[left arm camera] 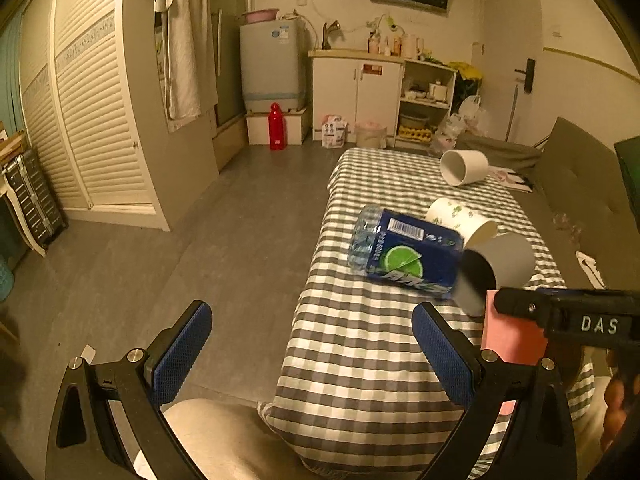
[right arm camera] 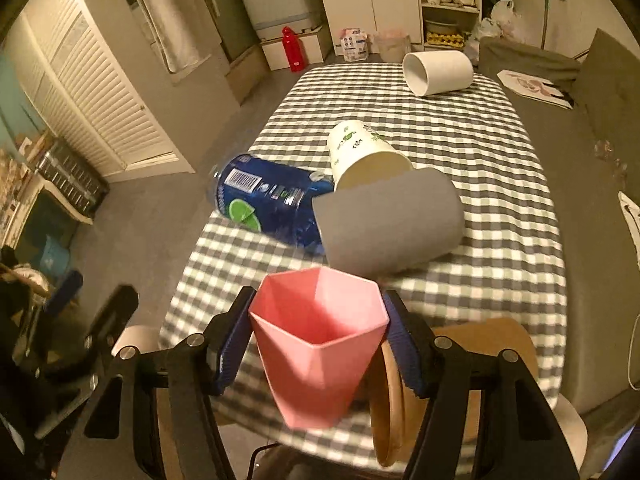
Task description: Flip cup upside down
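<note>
My right gripper (right arm camera: 318,332) is shut on a pink faceted cup (right arm camera: 316,344), its blue pads pressing both sides near the rim; the cup's mouth faces forward and up, above the near end of the checked table (right arm camera: 440,128). In the left wrist view the pink cup (left arm camera: 512,338) shows at the right, held by the black right gripper (left arm camera: 560,312). My left gripper (left arm camera: 312,344) is open and empty, over the table's near left edge.
Several items lie on their sides on the table: a grey cup (right arm camera: 390,220), a blue bottle (right arm camera: 272,204), a leaf-print paper cup (right arm camera: 366,152), a white cup (right arm camera: 438,72). A wooden round piece (right arm camera: 390,392) sits under the right gripper. A grey sofa (right arm camera: 592,160) lies right.
</note>
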`<state>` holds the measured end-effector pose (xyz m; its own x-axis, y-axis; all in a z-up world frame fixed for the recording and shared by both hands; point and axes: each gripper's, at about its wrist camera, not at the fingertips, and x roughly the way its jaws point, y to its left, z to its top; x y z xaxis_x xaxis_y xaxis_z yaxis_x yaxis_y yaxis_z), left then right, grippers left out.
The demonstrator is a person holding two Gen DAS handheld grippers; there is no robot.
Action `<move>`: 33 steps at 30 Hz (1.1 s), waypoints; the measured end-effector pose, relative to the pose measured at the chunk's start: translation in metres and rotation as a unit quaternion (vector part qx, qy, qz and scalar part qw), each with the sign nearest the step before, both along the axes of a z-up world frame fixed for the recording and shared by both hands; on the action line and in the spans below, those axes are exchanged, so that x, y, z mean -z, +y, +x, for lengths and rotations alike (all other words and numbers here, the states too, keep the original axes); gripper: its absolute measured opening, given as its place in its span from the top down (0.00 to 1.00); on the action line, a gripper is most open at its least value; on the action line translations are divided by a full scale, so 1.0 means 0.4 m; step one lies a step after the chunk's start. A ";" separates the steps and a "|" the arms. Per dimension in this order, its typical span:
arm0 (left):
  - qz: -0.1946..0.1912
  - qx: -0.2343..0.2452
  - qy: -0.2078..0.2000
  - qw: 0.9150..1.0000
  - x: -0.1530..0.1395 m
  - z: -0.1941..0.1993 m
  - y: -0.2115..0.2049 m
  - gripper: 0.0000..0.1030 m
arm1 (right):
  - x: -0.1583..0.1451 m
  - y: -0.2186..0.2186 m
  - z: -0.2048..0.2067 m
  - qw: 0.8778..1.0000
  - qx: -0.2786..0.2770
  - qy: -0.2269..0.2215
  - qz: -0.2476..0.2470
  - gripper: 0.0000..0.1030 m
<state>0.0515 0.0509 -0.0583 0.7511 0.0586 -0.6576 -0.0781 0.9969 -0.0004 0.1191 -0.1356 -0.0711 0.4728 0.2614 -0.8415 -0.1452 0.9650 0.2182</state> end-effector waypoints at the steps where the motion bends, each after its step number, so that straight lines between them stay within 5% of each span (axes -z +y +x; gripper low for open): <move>1: 0.000 -0.001 0.003 1.000 0.004 0.003 0.000 0.00 | 0.006 0.003 0.009 1.000 -0.002 0.000 -0.002 0.39; 9: 0.013 0.002 0.023 1.000 0.034 0.017 -0.013 0.00 | 0.006 -0.003 0.036 1.000 -0.013 -0.021 -0.005 0.35; 14: 0.012 0.010 0.024 1.000 0.022 0.025 -0.034 0.00 | -0.084 -0.069 0.018 0.997 0.009 -0.066 0.033 0.25; 21: 0.006 0.035 0.009 0.999 -0.028 0.004 -0.091 0.00 | -0.182 -0.183 -0.041 0.991 0.052 -0.122 0.008 0.22; 33: -0.021 0.093 0.054 0.994 0.004 -0.006 -0.250 0.00 | -0.059 -0.341 -0.203 0.988 0.114 -0.099 -0.033 0.22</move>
